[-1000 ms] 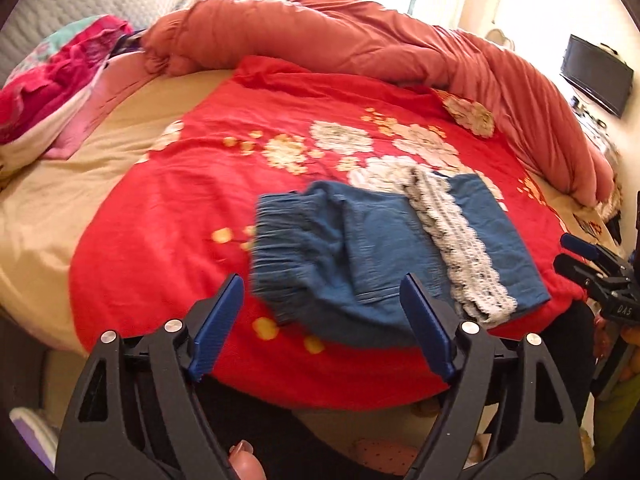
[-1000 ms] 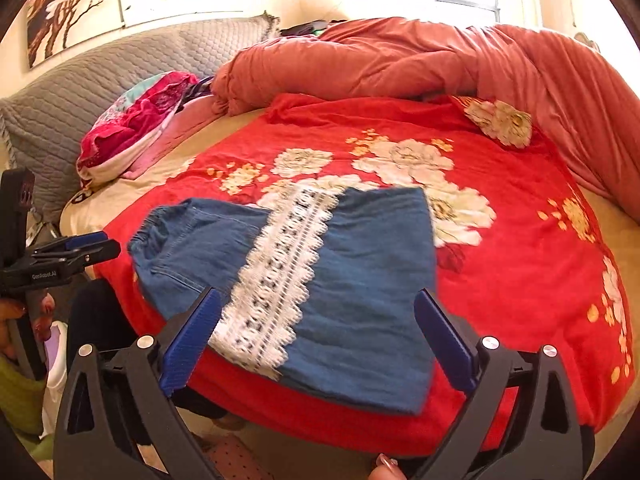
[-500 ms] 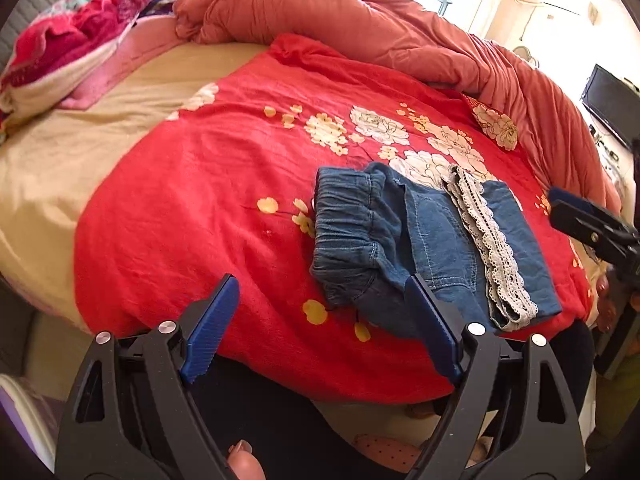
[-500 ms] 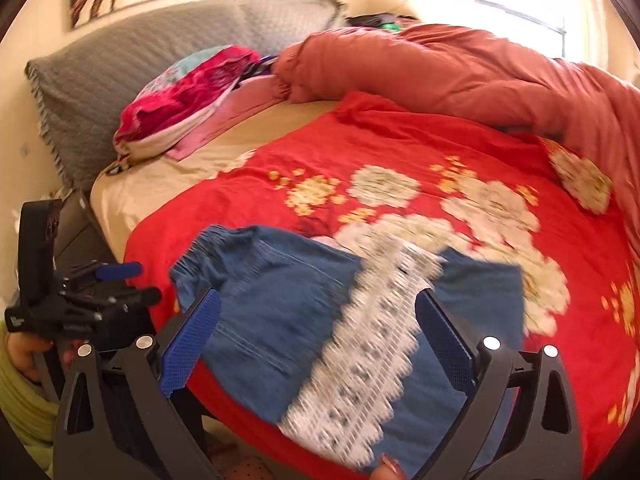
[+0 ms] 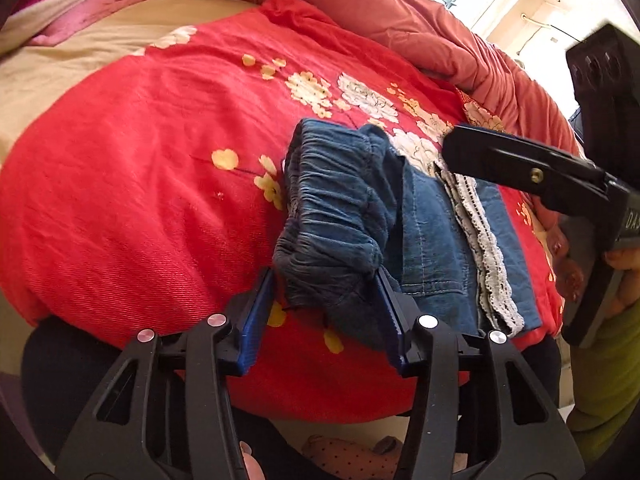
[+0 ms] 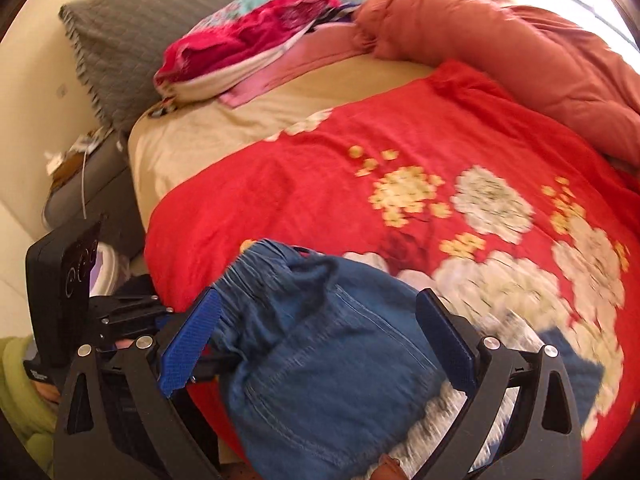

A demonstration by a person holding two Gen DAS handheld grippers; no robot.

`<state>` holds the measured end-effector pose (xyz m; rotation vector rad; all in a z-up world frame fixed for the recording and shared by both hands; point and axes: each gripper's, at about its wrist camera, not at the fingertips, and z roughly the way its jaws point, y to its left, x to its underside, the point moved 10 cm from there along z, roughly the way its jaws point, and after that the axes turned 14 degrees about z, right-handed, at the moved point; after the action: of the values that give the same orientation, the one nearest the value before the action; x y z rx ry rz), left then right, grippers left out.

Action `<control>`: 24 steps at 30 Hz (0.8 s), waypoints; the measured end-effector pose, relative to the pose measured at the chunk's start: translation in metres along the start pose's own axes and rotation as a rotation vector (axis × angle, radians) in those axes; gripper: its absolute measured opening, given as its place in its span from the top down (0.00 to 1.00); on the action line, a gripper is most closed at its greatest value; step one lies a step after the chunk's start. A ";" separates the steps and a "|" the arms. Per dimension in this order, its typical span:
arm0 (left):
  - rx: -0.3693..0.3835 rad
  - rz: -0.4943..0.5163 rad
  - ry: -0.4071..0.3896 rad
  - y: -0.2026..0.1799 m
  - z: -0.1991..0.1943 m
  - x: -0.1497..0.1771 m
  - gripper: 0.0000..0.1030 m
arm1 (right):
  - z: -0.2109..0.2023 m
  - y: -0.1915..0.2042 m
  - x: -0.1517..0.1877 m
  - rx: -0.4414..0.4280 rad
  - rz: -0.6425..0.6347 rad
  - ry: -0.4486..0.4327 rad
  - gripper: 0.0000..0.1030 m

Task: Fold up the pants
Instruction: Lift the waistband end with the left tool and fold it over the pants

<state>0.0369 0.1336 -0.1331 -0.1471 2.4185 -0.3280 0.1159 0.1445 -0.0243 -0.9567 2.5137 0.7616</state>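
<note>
Pants: blue denim pants with a gathered elastic waistband and a white lace band (image 5: 424, 232) lie near the front edge of the bed, already doubled over, waistband end toward the left-hand tool, lace toward the right.
Surface: red floral cotton bedspread (image 5: 140, 168) gives a broad flat place to fold on; the pants sit close to the person so both tools can reach.
Left gripper: black clamp-style left gripper with blue pads (image 5: 324, 312) straddles the bunched waistband corner, jaws closing right now, denim between the pads and bulging up between them. The left pad does not look fully pressed in yet, so I read this as a grab just being made.
Why there: the waistband is the thickest, firmest edge, a sensible handle for carrying that end across.
Right gripper: black right gripper with blue pads (image 6: 320, 340) hangs spread wide over the middle of the denim, pinching nothing; its picture is smeared with motion.
Why there: probably lining up for its own hold or to steady the cloth.
Background: rumpled salmon-pink duvet (image 5: 380, 12) and grey quilted pillow (image 6: 168, 28) sit well apart at the far side, out of the working area.
Risk: a shallow bite may catch only one layer.
</note>
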 end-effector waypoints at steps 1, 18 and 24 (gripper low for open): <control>0.005 -0.002 -0.001 0.001 0.001 0.001 0.60 | 0.005 0.004 -0.001 -0.004 -0.020 0.011 0.06; 0.043 -0.039 -0.010 0.009 0.000 0.002 0.58 | 0.086 0.025 0.011 -0.141 -0.105 0.220 0.50; 0.075 -0.059 -0.029 0.005 -0.005 0.000 0.46 | 0.045 0.020 0.003 -0.240 -0.043 0.110 0.66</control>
<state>0.0337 0.1395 -0.1308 -0.1883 2.3724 -0.4398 0.1052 0.1826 -0.0545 -1.1574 2.5251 1.0419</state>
